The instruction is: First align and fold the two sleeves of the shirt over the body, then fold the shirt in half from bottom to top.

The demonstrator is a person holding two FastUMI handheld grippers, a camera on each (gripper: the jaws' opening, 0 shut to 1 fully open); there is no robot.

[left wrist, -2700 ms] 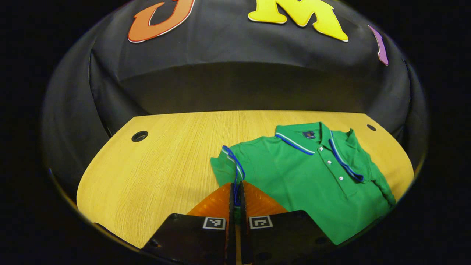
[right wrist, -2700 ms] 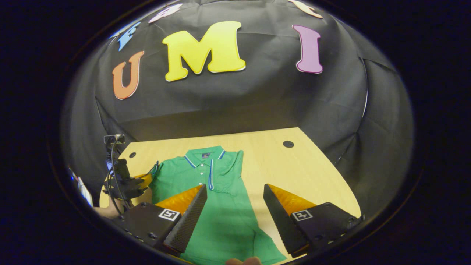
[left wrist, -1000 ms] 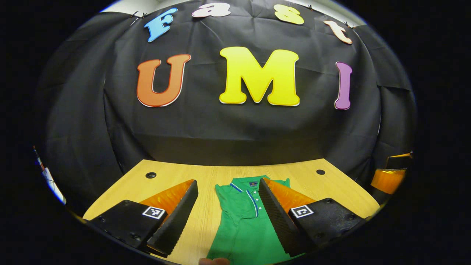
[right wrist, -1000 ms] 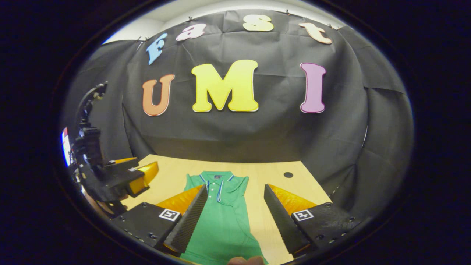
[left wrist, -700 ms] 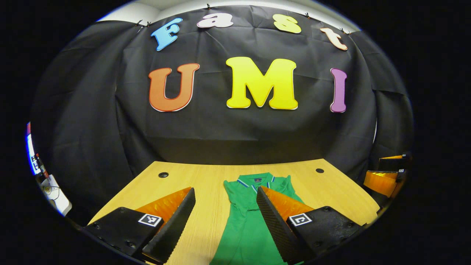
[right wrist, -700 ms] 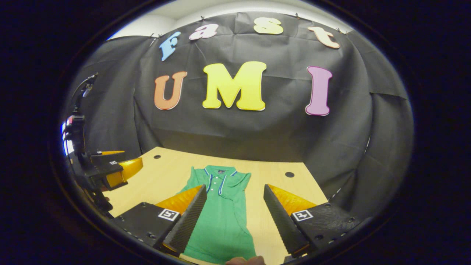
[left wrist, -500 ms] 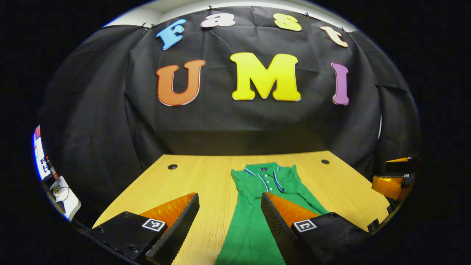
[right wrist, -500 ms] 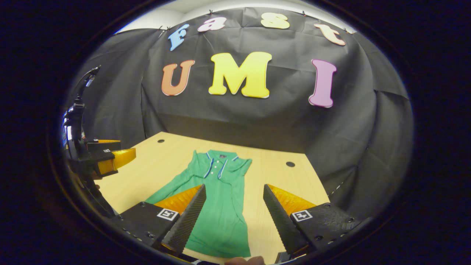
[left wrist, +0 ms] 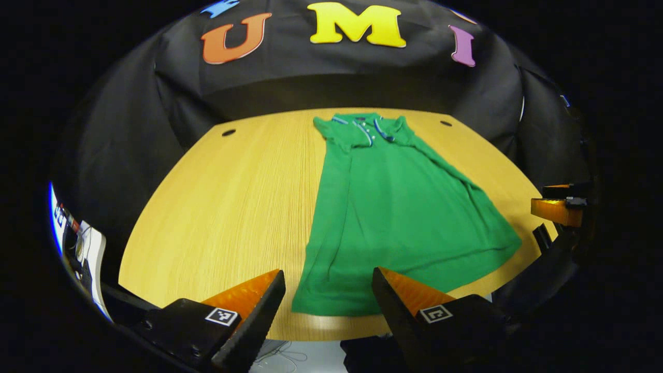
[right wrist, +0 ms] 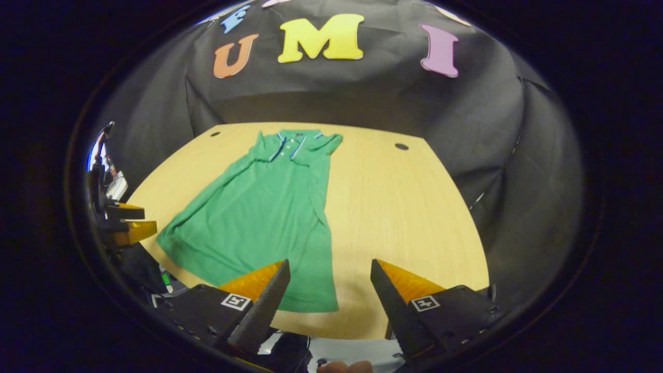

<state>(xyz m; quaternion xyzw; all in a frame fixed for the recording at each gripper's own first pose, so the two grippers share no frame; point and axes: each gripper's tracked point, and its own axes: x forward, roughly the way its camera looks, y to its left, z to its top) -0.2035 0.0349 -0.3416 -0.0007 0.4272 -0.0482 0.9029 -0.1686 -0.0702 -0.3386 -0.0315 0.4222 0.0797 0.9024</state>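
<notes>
Left gripper view: left gripper (left wrist: pixel 328 290) hangs wide open and empty over the green polo shirt's (left wrist: pixel 393 207) hem, poised for the bottom-to-top fold; right gripper (right wrist: pixel 327 282) likewise open, holding nothing.

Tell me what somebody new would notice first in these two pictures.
A bright green polo shirt lies lengthwise on the wooden table, collar at the far end and bottom hem near the front edge, sleeves folded in. Both claws hang open above that near edge: the left claw over the hem's left corner, the right claw over its right corner.
</notes>
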